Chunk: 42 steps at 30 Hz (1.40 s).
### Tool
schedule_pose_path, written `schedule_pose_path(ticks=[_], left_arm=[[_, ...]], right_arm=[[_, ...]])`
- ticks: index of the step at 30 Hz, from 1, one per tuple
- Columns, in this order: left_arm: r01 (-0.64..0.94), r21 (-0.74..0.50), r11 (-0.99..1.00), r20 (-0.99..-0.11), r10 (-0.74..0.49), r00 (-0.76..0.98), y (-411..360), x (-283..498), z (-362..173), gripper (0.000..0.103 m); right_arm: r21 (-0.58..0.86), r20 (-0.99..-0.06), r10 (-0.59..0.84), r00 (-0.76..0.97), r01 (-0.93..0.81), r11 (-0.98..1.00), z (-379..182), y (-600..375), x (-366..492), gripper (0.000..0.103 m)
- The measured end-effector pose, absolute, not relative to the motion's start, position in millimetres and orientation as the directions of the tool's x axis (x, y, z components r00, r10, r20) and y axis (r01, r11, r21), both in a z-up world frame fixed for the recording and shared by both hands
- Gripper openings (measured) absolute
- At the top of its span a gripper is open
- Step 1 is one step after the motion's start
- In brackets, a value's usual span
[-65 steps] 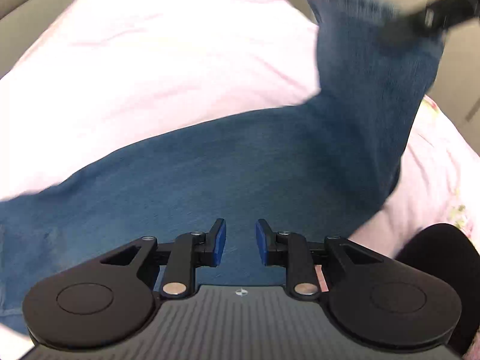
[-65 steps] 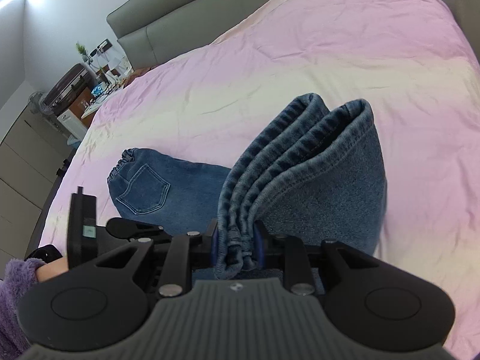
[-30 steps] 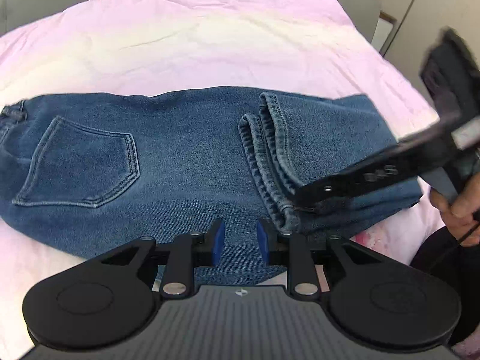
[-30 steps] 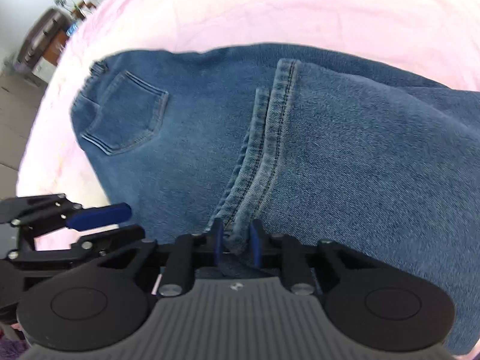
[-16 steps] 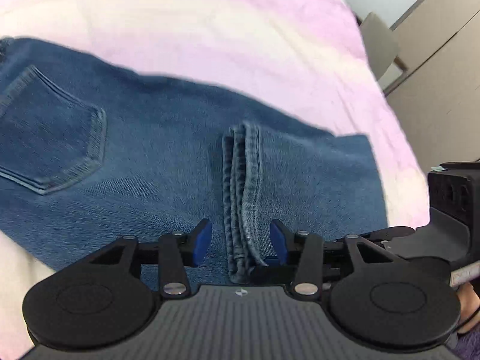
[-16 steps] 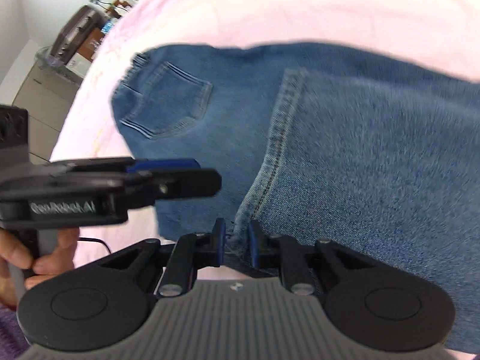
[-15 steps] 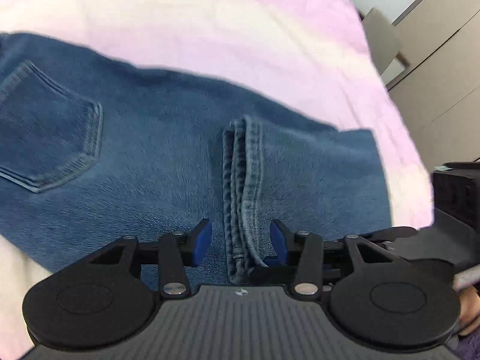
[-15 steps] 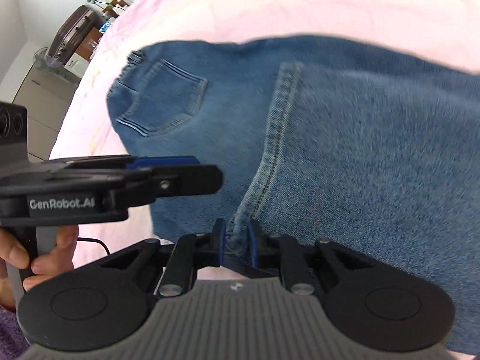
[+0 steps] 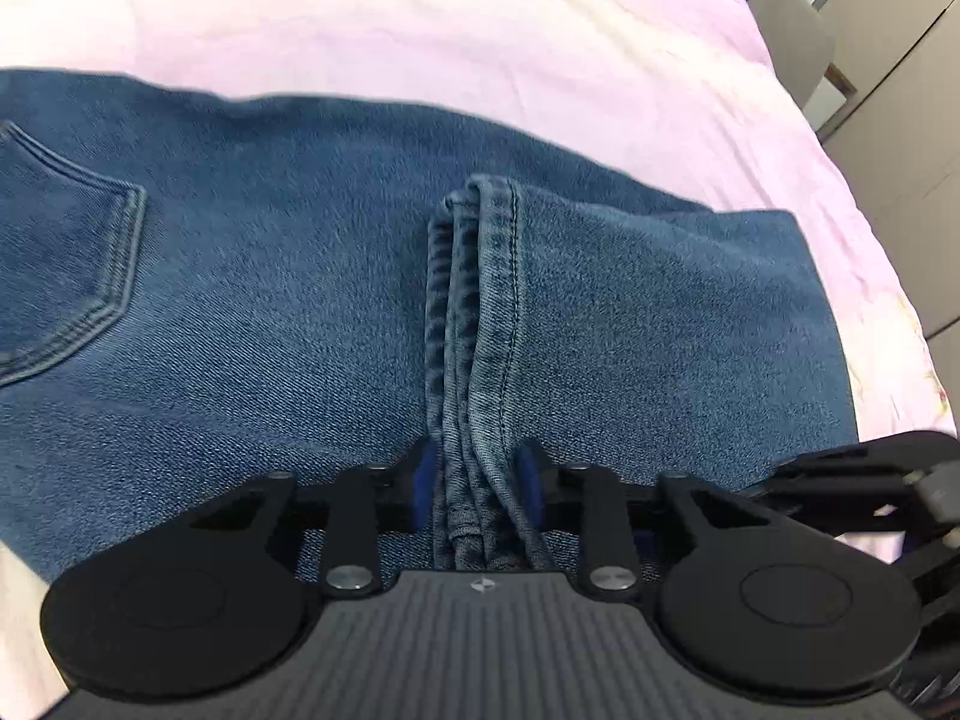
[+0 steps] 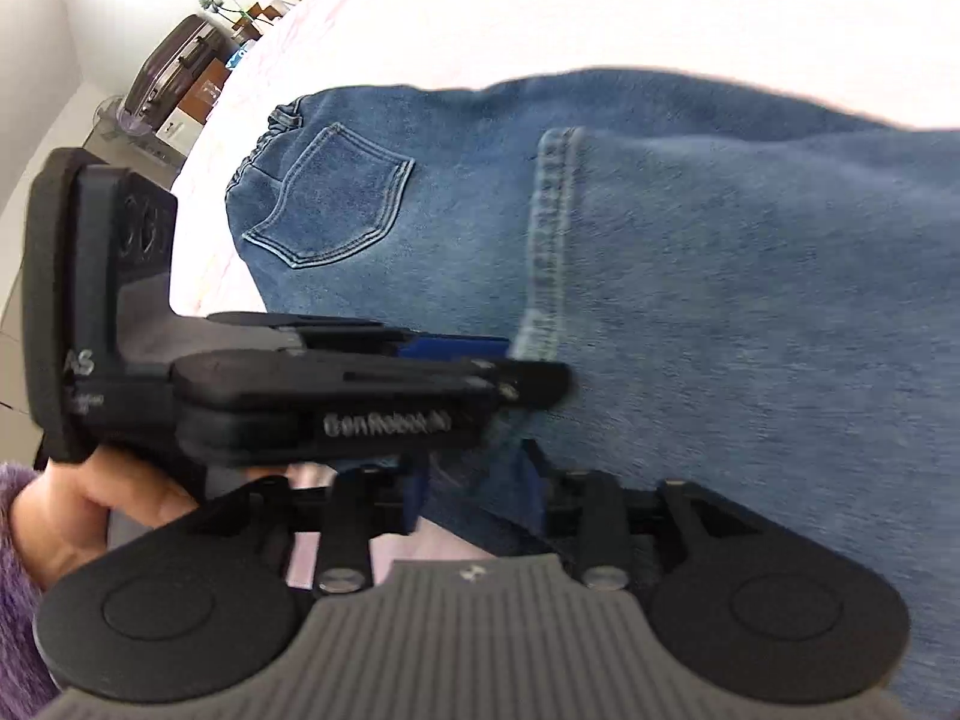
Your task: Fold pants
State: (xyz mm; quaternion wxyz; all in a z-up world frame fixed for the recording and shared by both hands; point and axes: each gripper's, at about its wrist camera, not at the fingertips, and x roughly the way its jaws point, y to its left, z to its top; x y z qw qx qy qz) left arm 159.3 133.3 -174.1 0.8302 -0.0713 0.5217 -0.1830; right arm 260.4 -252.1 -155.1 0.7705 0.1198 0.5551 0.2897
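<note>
The pants (image 9: 252, 312) were laid on the bed (image 9: 480, 42), legs doubled back so that the hems (image 9: 480, 300) rested across the thigh, well short of the back pocket (image 10: 336, 198). The left hand-held gripper (image 9: 477, 489) was clenched on the near end of the stacked hems. The right hand-held gripper (image 10: 477, 489) was parted, with denim lying between its fingers but nothing pinched. The step in hand was judged to be the handover of the hems for the next fold toward the waistband. For this to be done well, all hem layers were to be kept together in one grip, the carry kept low and even so the fold edge stayed square, and the far hem corner checked for lag.
</note>
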Motion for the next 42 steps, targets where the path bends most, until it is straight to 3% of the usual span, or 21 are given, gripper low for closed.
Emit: schedule_pose_path(ticks=[3,9,11,17,19,23,31,35,37,42], left_arm=[[0.273,-0.276,0.922,-0.817,-0.374,0.439,130.8,149.4,-154.0,0.019],[0.351,-0.163,0.922,-0.798,-0.332,0.502,124.8,149.7,-106.6,0.018],[0.328,-0.15,0.933,-0.817,-0.304,0.49,127.1,158.8,-114.1,0.018],[0.289,-0.137,0.947,-0.871,-0.255,0.421,121.1,171.8,-168.9,0.02],[0.27,-0.153,0.951,-0.873,-0.258,0.414,121.6,174.5,-174.8,0.021],[0.288,-0.159,0.944,-0.878,-0.268,0.395,120.6,179.1,-176.4,0.023],[0.31,-0.134,0.941,-0.884,-0.255,0.391,116.0,178.7,-184.4,0.026],[0.309,-0.13,0.942,-0.891,-0.248,0.38,109.4,180.5,-181.7,0.026],[0.313,-0.123,0.942,-0.891,-0.244,0.382,113.0,184.0,-181.9,0.026],[0.305,-0.122,0.944,-0.892,-0.239,0.383,112.6,186.6,-182.5,0.026]], right_arm=[[0.45,-0.791,0.542,0.285,-0.33,0.83,-135.4,-286.1,247.4,0.039],[0.249,-0.807,0.393,0.441,-0.349,0.903,-98.2,-355.1,231.0,0.039],[0.167,-0.816,0.333,0.472,-0.36,0.918,-93.9,-369.3,232.5,0.025],[0.001,-0.818,0.256,0.515,-0.444,0.896,-110.4,-380.0,252.3,0.015],[0.012,-0.822,0.263,0.505,-0.447,0.895,-119.5,-378.0,268.0,0.014],[-0.042,-0.843,0.218,0.492,-0.465,0.884,-142.9,-366.0,302.9,0.001],[0.027,-0.886,0.203,0.417,-0.391,0.92,-192.5,-369.4,360.8,0.0],[0.017,-0.881,0.201,0.428,-0.396,0.918,-172.4,-372.9,348.6,0.0],[0.06,-0.875,0.252,0.413,-0.423,0.904,-157.3,-377.5,335.3,0.005],[0.1,-0.885,0.321,0.336,-0.536,0.838,-132.9,-378.4,274.3,0.005]])
